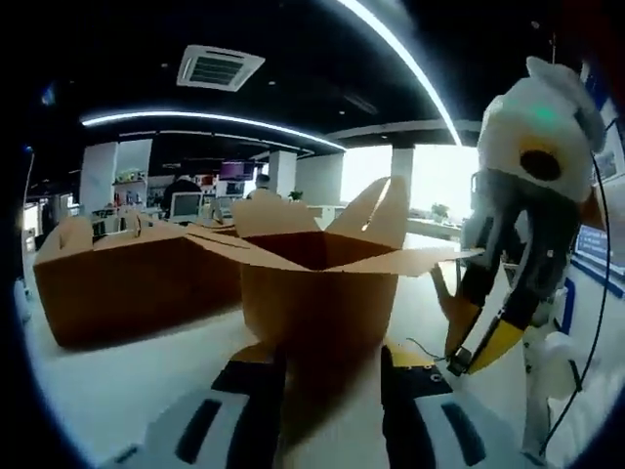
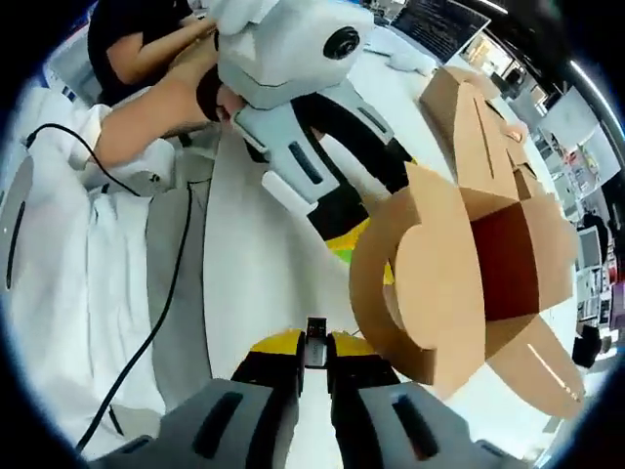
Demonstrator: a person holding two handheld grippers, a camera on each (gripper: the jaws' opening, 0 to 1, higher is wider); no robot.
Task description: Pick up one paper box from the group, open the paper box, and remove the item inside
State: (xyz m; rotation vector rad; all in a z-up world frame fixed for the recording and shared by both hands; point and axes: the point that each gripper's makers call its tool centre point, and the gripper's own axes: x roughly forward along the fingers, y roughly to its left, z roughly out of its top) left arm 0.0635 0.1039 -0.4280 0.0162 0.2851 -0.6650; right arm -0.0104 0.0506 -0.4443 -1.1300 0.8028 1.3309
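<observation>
1. Table (image 1: pixel 117 381), white, bearing all that follows.
2. Closed paper boxes (image 1: pixel 127 278), brown, beside the open box.
3. Open paper box (image 1: pixel 317 283), flaps spread; the landmark. Opening looks done; next comes reaching inside for the item, which cannot be made out.
4. Left gripper (image 1: pixel 332 391), jaws clamped on the open box's lower wall.
5. Right gripper (image 2: pixel 312 376), just beside the open box, jaws nearly closed on a small dark piece I cannot identify.
6. Writing: none legible.

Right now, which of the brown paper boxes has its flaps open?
The nearer box, held between the left gripper jaws, has its flaps spread open. The box beside it is still closed at the top.
</observation>
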